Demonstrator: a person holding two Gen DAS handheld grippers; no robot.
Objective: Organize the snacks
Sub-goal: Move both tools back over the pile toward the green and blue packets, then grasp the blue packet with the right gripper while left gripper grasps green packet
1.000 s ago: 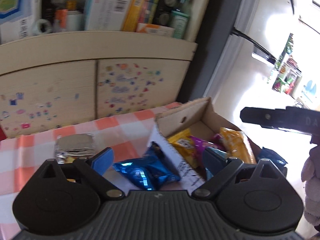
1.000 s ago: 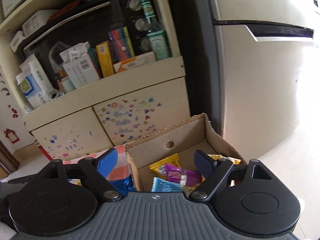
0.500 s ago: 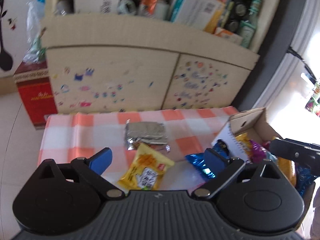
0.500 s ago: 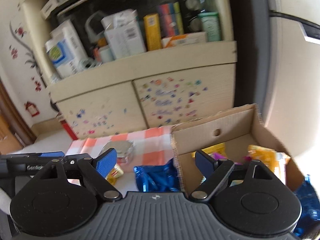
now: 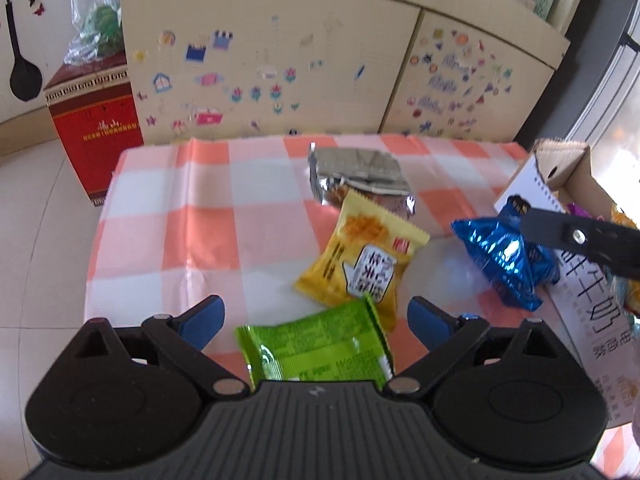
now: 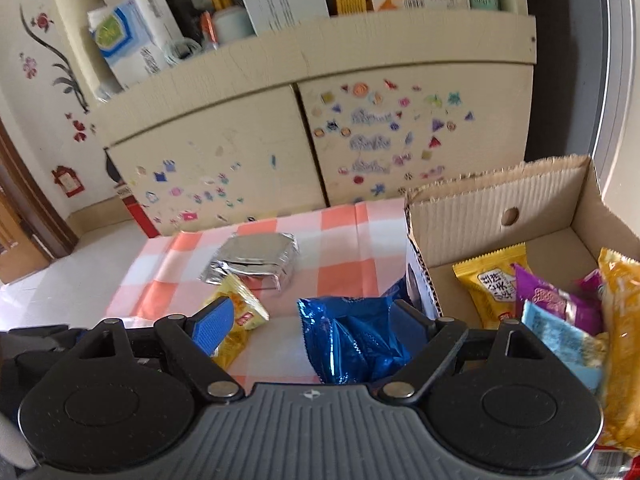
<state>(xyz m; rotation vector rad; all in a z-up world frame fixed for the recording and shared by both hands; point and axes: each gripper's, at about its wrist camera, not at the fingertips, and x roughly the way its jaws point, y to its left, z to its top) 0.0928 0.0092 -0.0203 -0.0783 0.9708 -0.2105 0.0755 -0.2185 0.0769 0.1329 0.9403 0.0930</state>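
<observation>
Nearest the left hand-held gripper (image 5: 314,320), whose blue-padded fingers stand wide apart, a glossy green packet (image 5: 316,350) lies flat on the surface (image 5: 168,216) between them, long axis running left to right across the view, its crimped end toward the right finger. Just beyond it and touching or overlapping its far edge sits a yellow packet (image 5: 362,256) — a soft pillow shape with serrated ends, tilted so its long axis runs from near-left to far-right. Past that, a crinkled silver foil pack (image 5: 358,174) rests partly under the yellow one's far corner, roughly square and folded at its seams. The surface wears a smooth cloth of orange-pink and white checks. The right hand-held gripper (image 6: 312,322) also holds its fingers spread, with a shiny blue foil bag (image 6: 356,342) lying crumpled between them, its jagged sealed edge pointing up and left, right beside the cardboard box (image 6: 460,220). That box, of corrugated board with a round hole in its far wall, holds yellow, purple and pale blue packets. Farthest back stands a cream cupboard (image 6: 224,148) dotted with small stickers.
</observation>
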